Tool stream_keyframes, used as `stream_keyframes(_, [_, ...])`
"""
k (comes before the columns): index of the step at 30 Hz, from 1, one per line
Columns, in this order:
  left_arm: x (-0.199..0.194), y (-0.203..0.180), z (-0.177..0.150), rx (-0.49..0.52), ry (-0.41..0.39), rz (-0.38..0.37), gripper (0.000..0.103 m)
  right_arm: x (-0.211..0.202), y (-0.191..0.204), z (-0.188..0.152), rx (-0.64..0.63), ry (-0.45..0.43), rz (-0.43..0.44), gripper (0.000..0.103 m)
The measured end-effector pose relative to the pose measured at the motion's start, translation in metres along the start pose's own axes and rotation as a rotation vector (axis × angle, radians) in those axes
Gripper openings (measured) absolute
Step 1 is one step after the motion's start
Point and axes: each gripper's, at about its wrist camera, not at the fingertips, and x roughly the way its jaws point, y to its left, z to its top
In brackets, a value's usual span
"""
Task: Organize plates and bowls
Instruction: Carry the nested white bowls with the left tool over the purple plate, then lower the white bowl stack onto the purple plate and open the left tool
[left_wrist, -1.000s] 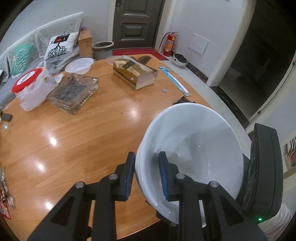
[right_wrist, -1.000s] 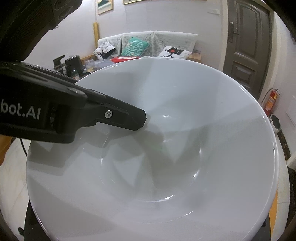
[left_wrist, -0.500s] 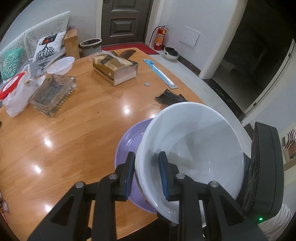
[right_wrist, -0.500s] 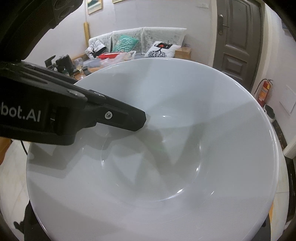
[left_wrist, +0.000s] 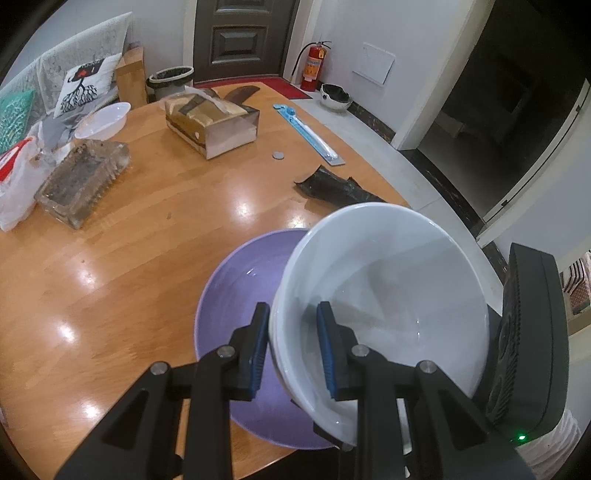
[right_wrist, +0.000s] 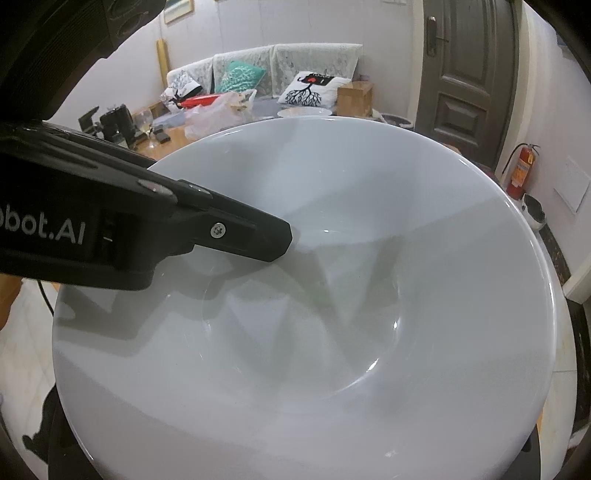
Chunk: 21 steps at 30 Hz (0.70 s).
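Note:
A large white bowl (left_wrist: 388, 295) hangs tilted over the near edge of the round wooden table (left_wrist: 147, 221). My left gripper (left_wrist: 291, 314) is shut on its rim, one blue pad inside and one outside. Under the bowl a purple plate (left_wrist: 236, 288) lies on the table, half covered by it. In the right wrist view the white bowl (right_wrist: 314, 314) fills the frame, and the left gripper's inner finger (right_wrist: 240, 236) reaches in from the left. The right gripper's black body (left_wrist: 528, 350) sits just beyond the bowl's right side, its fingers hidden. A small white bowl (left_wrist: 103, 120) rests at the table's far left.
On the table stand a tissue box (left_wrist: 210, 125), a glass ashtray (left_wrist: 83, 181), a plastic bag (left_wrist: 14, 184), a blue packet (left_wrist: 308, 131), a coin (left_wrist: 278, 156) and a black wrapper (left_wrist: 332, 184). Beyond it are a sofa, a door and a fire extinguisher (left_wrist: 312, 68).
Both hands carried the white bowl across and slightly down. The purple plate, unseen a second ago, now shows under it. The left grip is unchanged.

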Motion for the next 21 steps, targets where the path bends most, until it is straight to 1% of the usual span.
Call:
stream_keyframes(13, [0.028, 0.017, 0.002, -0.038, 0.042, -0.035, 0.021, 0.021, -0.006, 0.002, -0.008, 0.069, 0.009, 0.102])
stream_keyframes(21, [0.030, 0.019, 0.004, -0.031, 0.042, -0.039, 0.021, 0.028, -0.008, 0.004, -0.005, 0.092, 0.017, 0.102])
